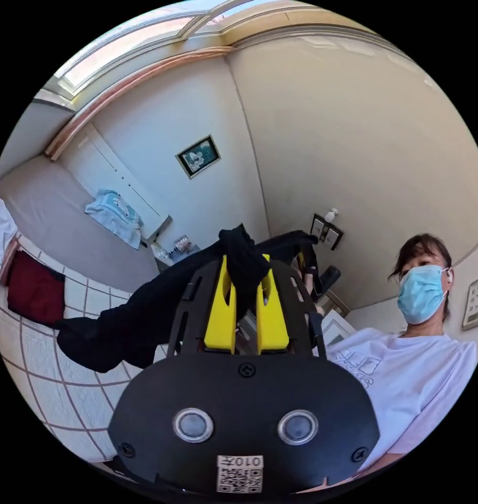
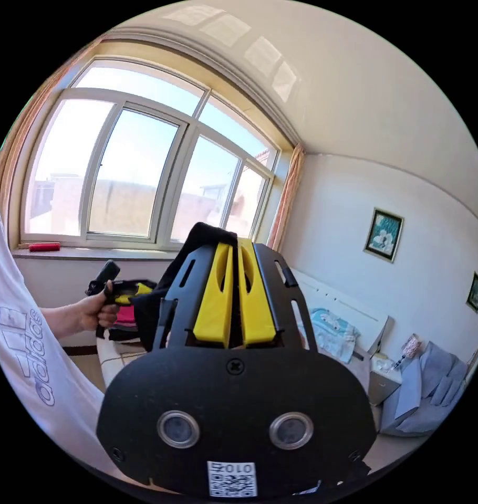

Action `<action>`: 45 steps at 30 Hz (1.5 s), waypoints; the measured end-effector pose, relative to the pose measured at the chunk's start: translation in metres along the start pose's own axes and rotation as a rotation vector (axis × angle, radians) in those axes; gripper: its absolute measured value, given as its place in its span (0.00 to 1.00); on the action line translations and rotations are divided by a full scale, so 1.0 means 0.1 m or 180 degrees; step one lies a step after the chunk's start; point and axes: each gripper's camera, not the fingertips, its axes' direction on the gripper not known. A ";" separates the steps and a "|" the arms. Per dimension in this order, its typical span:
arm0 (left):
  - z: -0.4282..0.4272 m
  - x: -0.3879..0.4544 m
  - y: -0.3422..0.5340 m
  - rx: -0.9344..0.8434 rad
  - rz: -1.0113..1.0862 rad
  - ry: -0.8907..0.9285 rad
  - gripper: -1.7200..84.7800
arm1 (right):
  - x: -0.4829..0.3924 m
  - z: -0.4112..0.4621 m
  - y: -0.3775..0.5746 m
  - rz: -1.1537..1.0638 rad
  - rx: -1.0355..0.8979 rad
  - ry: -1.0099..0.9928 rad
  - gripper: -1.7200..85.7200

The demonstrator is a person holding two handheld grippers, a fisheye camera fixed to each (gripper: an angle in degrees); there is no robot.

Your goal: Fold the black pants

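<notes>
A: Two yellow jaws on the left gripper [image 1: 245, 262] pinch a bunch of the black pants [image 1: 139, 315] between them; the rest of the cloth hangs down and away over the bed [image 1: 55, 378].

B: And the right gripper [image 2: 234, 249]?

A: Its jaws sit nearly together, with black cloth [image 2: 202, 233] bunched at their tips. Whether both press on it, I cannot tell.

B: What about the room?

A: The bed has a white quilt stitched in squares, with a dark red cloth [image 1: 34, 291] lying on it and a light blue garment [image 1: 115, 215] draped over the headboard. A framed picture [image 1: 198, 156] hangs on the pale wall. In the right gripper view a wide window [image 2: 139, 178] fills one wall, and a hand [image 2: 100, 312] holds the other gripper beside a white sleeve [image 2: 18, 336].
</notes>
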 end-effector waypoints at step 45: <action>-0.53 1.24 0.58 -0.1555 0.2022 -0.1732 0.02 | 0.55 0.15 0.89 0.0576 -0.1064 0.0654 0.05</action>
